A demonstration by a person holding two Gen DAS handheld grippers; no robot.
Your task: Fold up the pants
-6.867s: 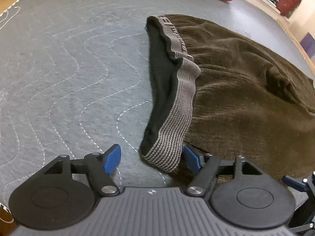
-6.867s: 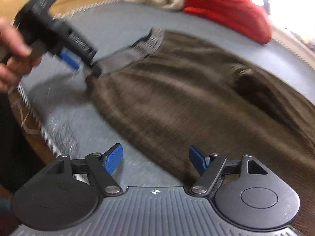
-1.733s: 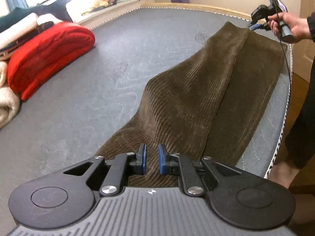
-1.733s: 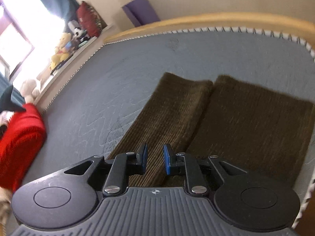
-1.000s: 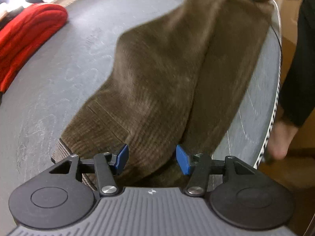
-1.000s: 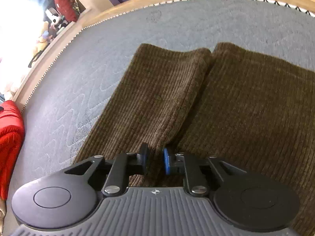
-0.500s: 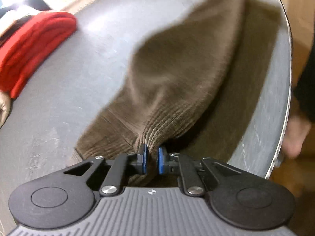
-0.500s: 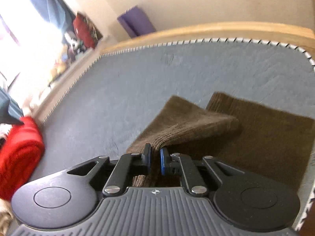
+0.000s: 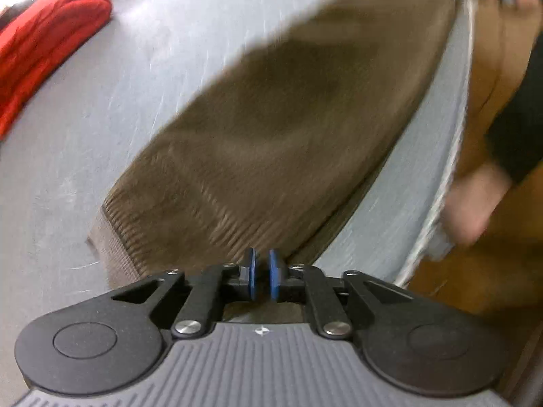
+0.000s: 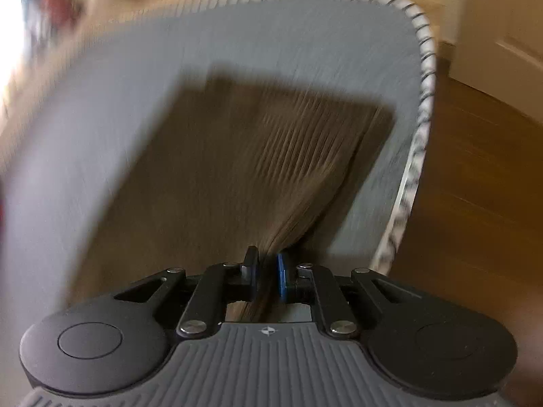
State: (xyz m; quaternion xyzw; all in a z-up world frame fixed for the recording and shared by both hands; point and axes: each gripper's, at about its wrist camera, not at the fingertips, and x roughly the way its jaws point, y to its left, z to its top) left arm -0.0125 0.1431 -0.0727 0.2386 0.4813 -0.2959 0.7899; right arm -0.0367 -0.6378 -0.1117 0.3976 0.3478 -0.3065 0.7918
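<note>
Brown corduroy pants point(image 9: 278, 129) lie lengthwise on a grey quilted bed point(image 9: 169, 51), one leg folded over the other, grey waistband at the near left. My left gripper point(image 9: 262, 273) is shut on the pants' upper layer at the waist end. In the right wrist view the pants point(image 10: 237, 169) show their leg end, with the hem at the far side. My right gripper point(image 10: 266, 276) is shut on a pinch of the upper leg's fabric, pulled taut. Both views are motion-blurred.
A folded red blanket point(image 9: 40, 44) lies at the far left of the bed. The bed's stitched edge point(image 10: 417, 142) runs down the right, with wooden floor point(image 10: 475, 186) beyond. The person's leg and foot point(image 9: 475, 200) stand beside the bed edge.
Both grippers have carried the upper leg sideways toward the bed edge, so it now covers the lower leg. Both stay shut on the fabric.
</note>
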